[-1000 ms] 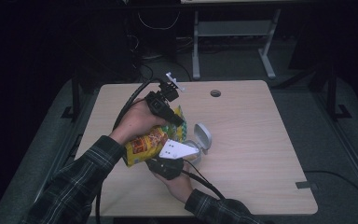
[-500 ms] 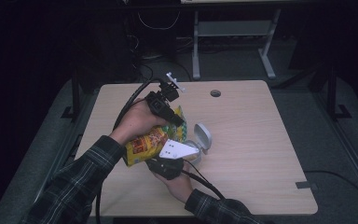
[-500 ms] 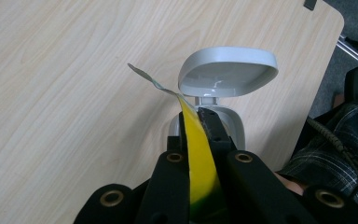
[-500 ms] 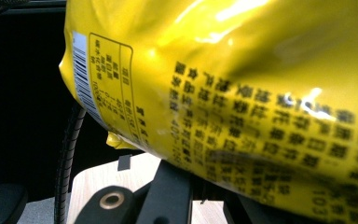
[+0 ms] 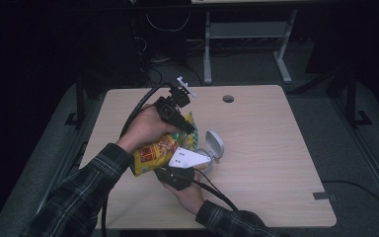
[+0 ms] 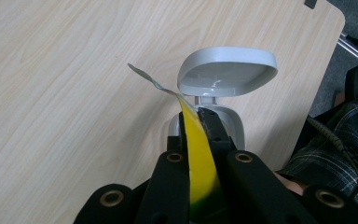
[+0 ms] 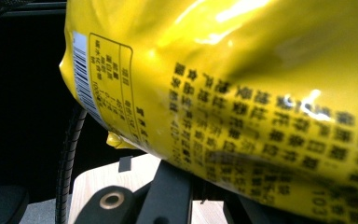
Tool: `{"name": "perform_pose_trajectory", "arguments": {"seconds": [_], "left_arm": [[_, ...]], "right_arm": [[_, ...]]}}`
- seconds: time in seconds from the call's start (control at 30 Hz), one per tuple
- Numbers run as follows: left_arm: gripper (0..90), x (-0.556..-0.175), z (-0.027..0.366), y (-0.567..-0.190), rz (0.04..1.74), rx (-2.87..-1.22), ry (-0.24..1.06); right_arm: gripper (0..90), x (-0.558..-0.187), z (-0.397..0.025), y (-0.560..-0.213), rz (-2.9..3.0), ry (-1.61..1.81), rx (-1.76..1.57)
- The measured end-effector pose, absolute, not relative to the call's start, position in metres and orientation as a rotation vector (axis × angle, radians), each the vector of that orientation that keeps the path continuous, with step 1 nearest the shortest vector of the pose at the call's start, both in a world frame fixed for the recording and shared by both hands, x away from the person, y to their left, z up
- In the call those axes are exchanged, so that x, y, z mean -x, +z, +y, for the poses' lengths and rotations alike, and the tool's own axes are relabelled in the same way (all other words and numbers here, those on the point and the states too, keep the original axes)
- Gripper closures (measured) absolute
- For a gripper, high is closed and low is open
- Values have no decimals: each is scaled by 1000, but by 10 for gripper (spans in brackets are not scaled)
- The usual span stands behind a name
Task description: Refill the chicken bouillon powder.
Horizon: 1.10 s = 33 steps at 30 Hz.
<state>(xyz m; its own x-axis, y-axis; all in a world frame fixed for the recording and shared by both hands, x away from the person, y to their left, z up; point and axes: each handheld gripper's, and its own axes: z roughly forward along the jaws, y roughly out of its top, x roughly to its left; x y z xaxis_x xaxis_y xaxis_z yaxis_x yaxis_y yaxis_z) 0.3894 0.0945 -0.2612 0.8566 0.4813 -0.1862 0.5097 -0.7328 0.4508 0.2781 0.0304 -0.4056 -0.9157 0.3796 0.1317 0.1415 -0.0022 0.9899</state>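
Note:
A yellow snack bag (image 5: 158, 150) hangs over the wooden table (image 5: 266, 148), held between both hands. My left gripper (image 5: 189, 128) comes from above and is shut on the bag's top edge (image 6: 196, 154), just over a small grey bin (image 5: 206, 154) whose flip lid (image 6: 226, 70) stands open. My right gripper (image 5: 170, 170) reaches in from the near side under its grey plate and is shut on the bag's lower end; printed yellow foil (image 7: 242, 84) covers its fingertips in the right gripper view.
A round cable hole (image 5: 228, 98) lies near the table's far edge. Black cables trail from both grippers across the near half. A grey frame (image 5: 246, 34) stands on the floor beyond the table.

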Motion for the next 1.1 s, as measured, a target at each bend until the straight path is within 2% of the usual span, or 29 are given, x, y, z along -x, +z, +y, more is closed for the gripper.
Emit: {"name": "perform_pose_trajectory", "arguments": {"seconds": [1.1], "left_arm": [[900,-390,92,-262,722,-2538,-79]], "right_arm": [[898,-279,30,-406,2087,2036,-554]]}}
